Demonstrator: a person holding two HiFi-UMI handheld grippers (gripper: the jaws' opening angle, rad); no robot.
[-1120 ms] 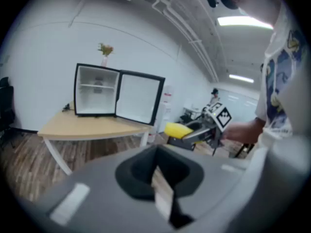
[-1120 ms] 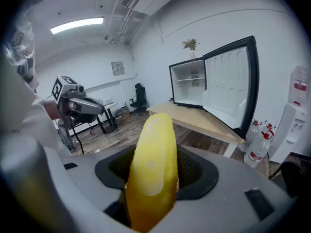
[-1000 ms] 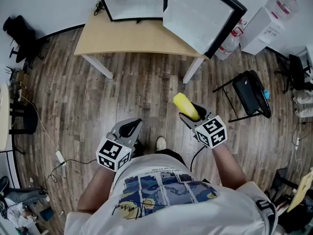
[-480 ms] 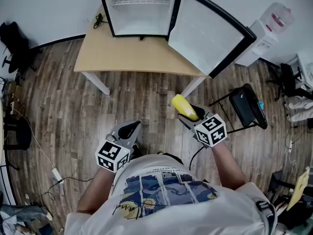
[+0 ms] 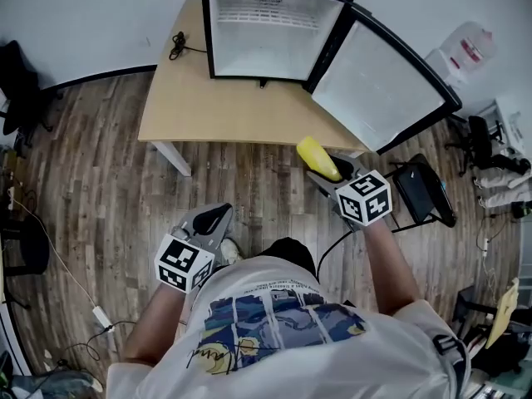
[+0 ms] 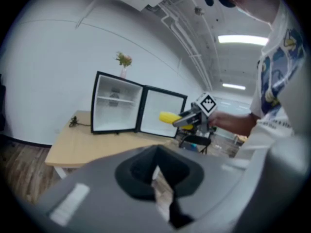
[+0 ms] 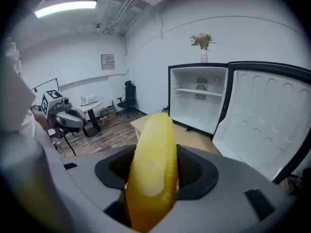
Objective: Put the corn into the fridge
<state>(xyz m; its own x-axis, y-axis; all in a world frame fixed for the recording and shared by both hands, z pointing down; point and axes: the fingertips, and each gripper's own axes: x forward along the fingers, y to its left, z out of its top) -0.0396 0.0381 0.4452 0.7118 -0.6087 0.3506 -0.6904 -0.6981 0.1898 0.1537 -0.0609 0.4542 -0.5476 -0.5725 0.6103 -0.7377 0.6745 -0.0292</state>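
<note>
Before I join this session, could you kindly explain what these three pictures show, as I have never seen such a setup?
There is no robot here: a person holds a two-jaw gripper in each hand. One picture comes from a camera on the person's head, looking down. The other two come from cameras riding on each gripper, looking along its jaws. The right gripper is shut on a yellow corn. The left gripper is shut and holds nothing. The cubes with square markers are parts of the grippers. Ahead stands a wooden table carrying a small fridge, with its door swung open and its shelves looking bare. A black cable lies on the table beside the fridge.
</note>
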